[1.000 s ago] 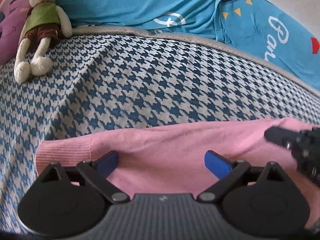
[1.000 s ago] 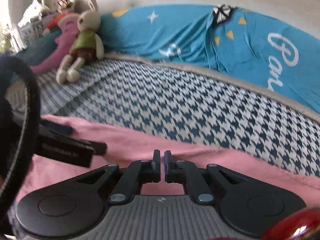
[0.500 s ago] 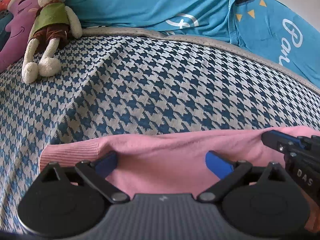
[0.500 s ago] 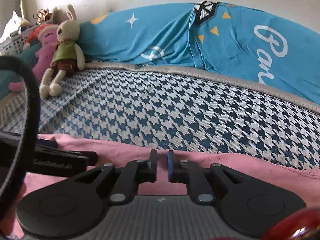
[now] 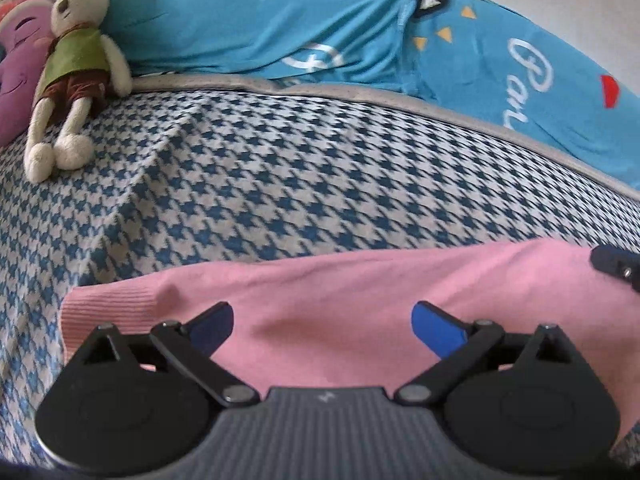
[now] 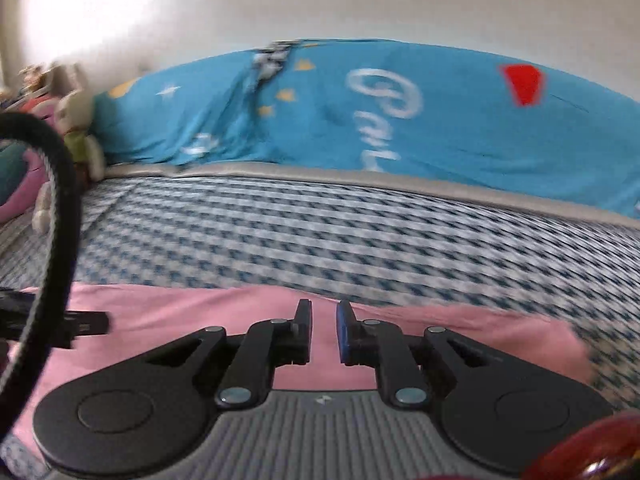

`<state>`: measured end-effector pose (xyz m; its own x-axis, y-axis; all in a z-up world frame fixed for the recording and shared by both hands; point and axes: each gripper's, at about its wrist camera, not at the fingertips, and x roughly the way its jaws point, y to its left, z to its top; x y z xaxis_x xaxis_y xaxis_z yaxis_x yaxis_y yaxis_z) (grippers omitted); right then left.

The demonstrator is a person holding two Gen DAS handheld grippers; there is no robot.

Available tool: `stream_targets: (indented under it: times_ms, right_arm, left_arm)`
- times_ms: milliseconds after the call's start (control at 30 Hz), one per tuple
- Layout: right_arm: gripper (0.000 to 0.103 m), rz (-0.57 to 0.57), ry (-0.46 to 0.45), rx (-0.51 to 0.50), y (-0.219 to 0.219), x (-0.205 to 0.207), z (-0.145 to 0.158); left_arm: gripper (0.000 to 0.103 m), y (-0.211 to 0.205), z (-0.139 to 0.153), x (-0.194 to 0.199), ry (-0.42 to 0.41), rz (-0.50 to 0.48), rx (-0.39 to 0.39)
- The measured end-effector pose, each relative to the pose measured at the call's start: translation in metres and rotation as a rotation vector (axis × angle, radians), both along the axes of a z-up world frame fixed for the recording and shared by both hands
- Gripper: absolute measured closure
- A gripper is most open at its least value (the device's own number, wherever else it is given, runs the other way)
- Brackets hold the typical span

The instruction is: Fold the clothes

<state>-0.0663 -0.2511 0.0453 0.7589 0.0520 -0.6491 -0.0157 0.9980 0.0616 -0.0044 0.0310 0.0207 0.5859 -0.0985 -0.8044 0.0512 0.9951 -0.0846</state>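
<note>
My left gripper (image 5: 322,324) fingers wide apart, right gripper (image 6: 323,330) narrowly parted, both empty over one pink garment (image 5: 340,280); one plush rabbit (image 5: 74,76) at ten o'clock

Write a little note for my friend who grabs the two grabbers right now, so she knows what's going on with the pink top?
Left gripper: jaws wide open above the pink sweater, holding nothing.
Right gripper: jaws a small way apart, nothing gripped, over the same sweater.
The sweater lies flat along the near part of the houndstooth bedspread, its ribbed cuff at the left end. A stuffed rabbit and the blue duvet sit at the back, out of the way.
Done: it looks partly folded into a long band.
Left: probably folding it shorter, then any other clothes.
</note>
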Motion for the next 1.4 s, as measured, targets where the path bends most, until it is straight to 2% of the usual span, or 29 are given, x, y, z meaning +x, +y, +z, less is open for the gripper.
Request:
stream_targets:
  times_ms: [200,600,800,967,1067,1233,1400]
  right_arm:
    - [0.089,-0.108,0.02,0.009,-0.047,-0.011,-0.005]
    - [0.089,-0.197,0.078,0.023,-0.069,0.003,-0.023]
    - [0.089,-0.277,0.053,0.107,-0.085,0.009,-0.028]
    - [0.088,-0.327,0.026,0.127,-0.093,0.011,-0.025]
    - [0.083,-0.347,0.014,0.123,-0.097,-0.001,-0.015]
    - [0.083,-0.337,0.027,0.132,-0.103,-0.038,0.002]
    - [0.08,-0.401,0.049,0.147,-0.115,-0.077,0.01]
  left_arm:
    - [0.003,-0.018,-0.002,-0.008,-0.008,-0.061,0.009]
    - [0.003,-0.044,-0.01,-0.018,0.0,-0.151,0.027]
    - [0.003,-0.052,-0.018,-0.025,0.016,-0.195,0.058]
    - [0.0,-0.059,-0.022,-0.032,0.004,-0.237,0.102]
    - [0.0,-0.058,-0.022,-0.034,0.002,-0.242,0.094]
    - [0.0,-0.053,-0.019,-0.04,-0.003,-0.253,0.085]
    - [0.0,-0.049,-0.014,-0.047,-0.007,-0.261,0.077]
